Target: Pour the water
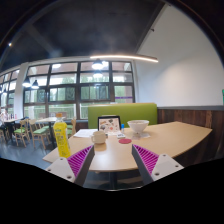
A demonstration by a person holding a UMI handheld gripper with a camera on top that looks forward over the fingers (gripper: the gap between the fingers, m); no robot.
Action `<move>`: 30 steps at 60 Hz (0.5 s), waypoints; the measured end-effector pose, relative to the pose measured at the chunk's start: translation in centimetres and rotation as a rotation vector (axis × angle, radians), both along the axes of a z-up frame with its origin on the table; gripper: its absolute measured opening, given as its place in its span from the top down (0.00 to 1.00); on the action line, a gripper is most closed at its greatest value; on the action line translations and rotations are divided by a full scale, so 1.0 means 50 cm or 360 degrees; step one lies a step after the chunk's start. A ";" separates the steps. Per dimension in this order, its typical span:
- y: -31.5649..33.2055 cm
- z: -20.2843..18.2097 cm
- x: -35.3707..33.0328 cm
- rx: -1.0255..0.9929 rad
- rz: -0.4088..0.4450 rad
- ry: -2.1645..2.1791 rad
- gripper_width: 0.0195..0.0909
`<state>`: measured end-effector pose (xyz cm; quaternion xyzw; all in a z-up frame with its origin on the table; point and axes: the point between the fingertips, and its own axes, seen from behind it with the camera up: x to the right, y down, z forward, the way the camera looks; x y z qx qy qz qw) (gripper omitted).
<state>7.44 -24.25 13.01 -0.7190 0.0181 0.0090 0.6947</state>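
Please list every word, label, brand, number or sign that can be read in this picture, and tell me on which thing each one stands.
No text can be read here.
Yellow bottle: no label can be made out.
Upright card on the table: it bears a picture, any print too small to read.
White bowl and paper cup: no lettering shows.
The tongs are open, with nothing between them.

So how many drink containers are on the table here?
2: a yellow bottle at the table's left edge, and a small cup right of it, both beyond the open jaws. The bowl may hide others.
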 end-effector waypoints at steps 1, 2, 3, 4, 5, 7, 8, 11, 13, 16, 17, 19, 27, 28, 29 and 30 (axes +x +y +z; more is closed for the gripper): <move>0.000 -0.001 -0.001 -0.0003 0.0002 0.0000 0.12; 0.000 -0.001 -0.002 -0.0005 0.0006 -0.0001 0.12; 0.000 -0.002 -0.004 -0.0008 0.0011 -0.0002 0.12; 0.001 -0.002 -0.005 -0.0011 0.0016 -0.0004 0.12; 0.001 -0.003 -0.007 -0.0014 0.0021 -0.0005 0.12; 0.007 -0.005 -0.017 -0.0017 0.0033 -0.0009 0.12; 0.008 -0.005 -0.019 -0.0015 0.0040 -0.0011 0.12; 0.009 -0.006 -0.029 -0.0013 0.0056 -0.0021 0.12; 0.009 -0.009 -0.035 -0.0010 0.0067 -0.0024 0.12; 0.017 -0.013 -0.054 -0.0007 0.0086 -0.0022 0.12; 0.018 -0.014 -0.063 -0.0004 0.0098 -0.0020 0.12; 0.023 -0.017 -0.081 0.0000 0.0130 -0.0015 0.12; 0.069 -0.043 -0.192 -0.0001 0.0283 0.0004 0.12; 0.078 -0.048 -0.208 -0.0005 0.0299 0.0004 0.12; 0.086 -0.052 -0.225 -0.0010 0.0316 0.0002 0.12; 0.094 -0.055 -0.243 -0.0012 0.0334 -0.0001 0.12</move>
